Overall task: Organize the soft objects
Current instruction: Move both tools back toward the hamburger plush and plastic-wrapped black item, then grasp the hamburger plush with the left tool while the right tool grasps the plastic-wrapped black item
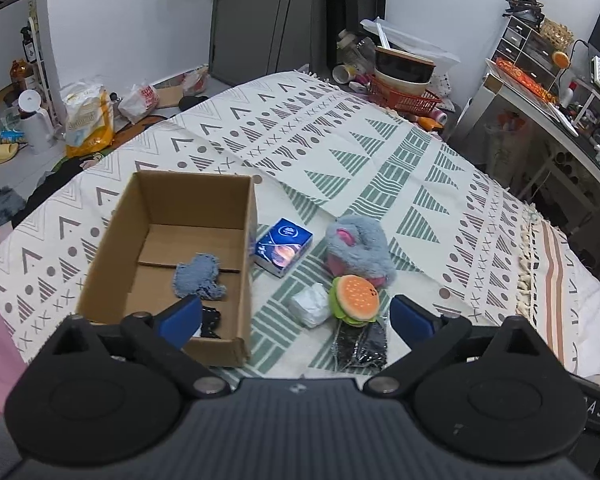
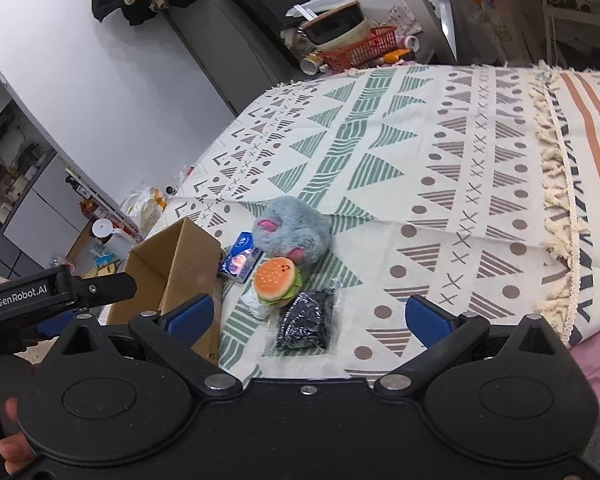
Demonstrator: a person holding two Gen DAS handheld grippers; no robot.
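Observation:
An open cardboard box (image 1: pixel 244 240) (image 2: pixel 172 264) stands on the patterned cloth, with a blue denim piece (image 1: pixel 198 276) and a small black item (image 1: pixel 210 322) lying inside. To its right lie a blue tissue pack (image 1: pixel 283 246) (image 2: pixel 240 260), a grey plush (image 1: pixel 356 248) (image 2: pixel 292 232), a burger plush (image 1: pixel 354 298) (image 2: pixel 276 280), a white packet (image 1: pixel 310 304) (image 2: pixel 254 306) and a black item in clear wrap (image 1: pixel 360 344) (image 2: pixel 306 324). My left gripper (image 1: pixel 296 316) hangs open over the box's near right corner. My right gripper (image 2: pixel 310 314) is open above the black wrapped item. Neither holds anything.
The cloth (image 1: pixel 380 152) (image 2: pixel 420 160) covers a bed-like surface with a fringed edge (image 2: pixel 556 184) at the right. A red basket with bowls (image 1: pixel 404 88) (image 2: pixel 356 48) sits beyond the far edge. Bags and bottles (image 1: pixel 88 116) litter the floor at left; a desk (image 1: pixel 548 96) stands at right.

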